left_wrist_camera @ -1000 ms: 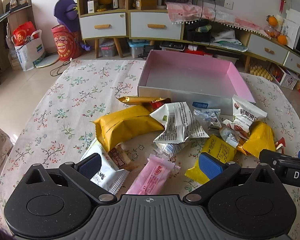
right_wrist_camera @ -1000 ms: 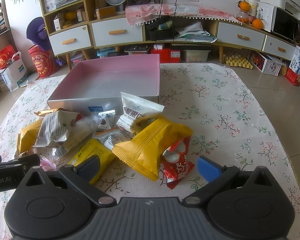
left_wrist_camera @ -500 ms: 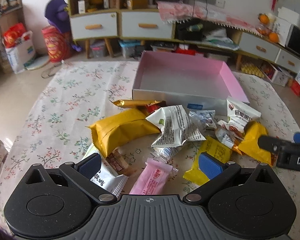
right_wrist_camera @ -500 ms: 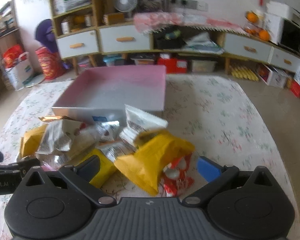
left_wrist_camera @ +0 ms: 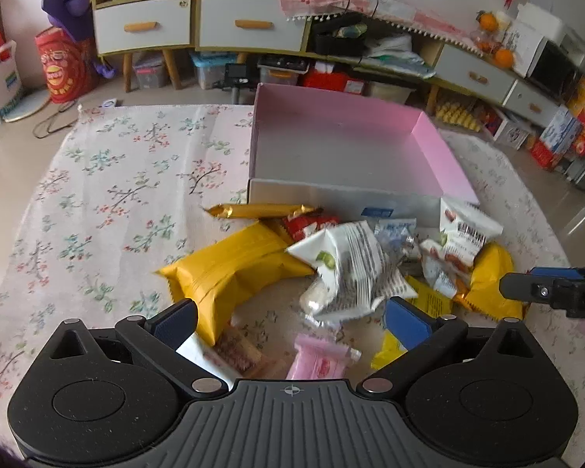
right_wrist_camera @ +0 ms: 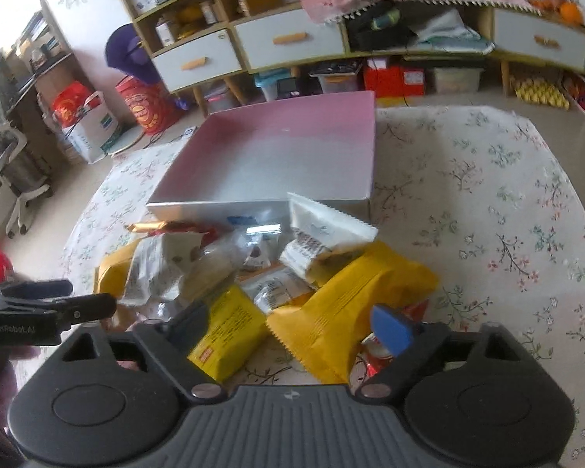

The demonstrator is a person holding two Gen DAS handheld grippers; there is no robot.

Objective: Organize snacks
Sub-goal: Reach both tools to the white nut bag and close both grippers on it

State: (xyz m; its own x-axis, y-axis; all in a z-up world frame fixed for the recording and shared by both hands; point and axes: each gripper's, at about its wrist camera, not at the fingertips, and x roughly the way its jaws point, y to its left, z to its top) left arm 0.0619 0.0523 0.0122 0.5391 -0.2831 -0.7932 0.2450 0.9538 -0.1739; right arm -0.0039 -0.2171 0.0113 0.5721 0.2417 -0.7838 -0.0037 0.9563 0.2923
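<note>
- Between my left gripper's (left_wrist_camera: 290, 318) spread blue pads lie a pink wrapped bar (left_wrist_camera: 319, 358) and a brown-printed packet (left_wrist_camera: 236, 351); the pads touch neither.
- Over on my right gripper (right_wrist_camera: 292, 321), the jaws are closing around the near corner of a big yellow pouch (right_wrist_camera: 347, 304); I cannot tell whether the pads press it yet. A small yellow packet (right_wrist_camera: 226, 331) sits just beside the left pad.
- Beyond both tools the snack heap (left_wrist_camera: 347, 265) spreads over the floral tablecloth (left_wrist_camera: 109, 187), with a second yellow pouch (left_wrist_camera: 230, 269), a crumpled white wrapper (left_wrist_camera: 355, 269) and a gold stick (left_wrist_camera: 261, 210).
- Just behind the heap stands the pink-lined box (left_wrist_camera: 347, 144), no snacks inside.
</note>
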